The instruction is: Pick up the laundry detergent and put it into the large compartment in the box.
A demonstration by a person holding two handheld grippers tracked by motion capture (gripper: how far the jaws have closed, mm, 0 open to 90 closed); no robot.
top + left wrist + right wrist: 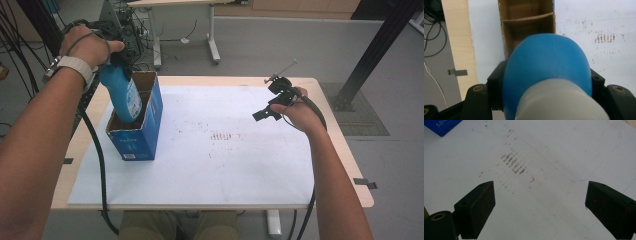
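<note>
Bottle [121, 93], blue, tilted at upper left, sits clamped in the left gripper [116, 56] jaws, its base inside the open blue box [145, 127]. Right gripper [270, 107] hovers centre-right, jaws wide, empty.

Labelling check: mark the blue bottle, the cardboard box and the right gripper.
blue bottle [121, 95], high view, its body.
cardboard box [139, 140], high view, its blue front wall.
right gripper [539, 207], right gripper view, midway between its open fingers.

The blue box [442, 126] reads "5.0", the rest cut off
</note>
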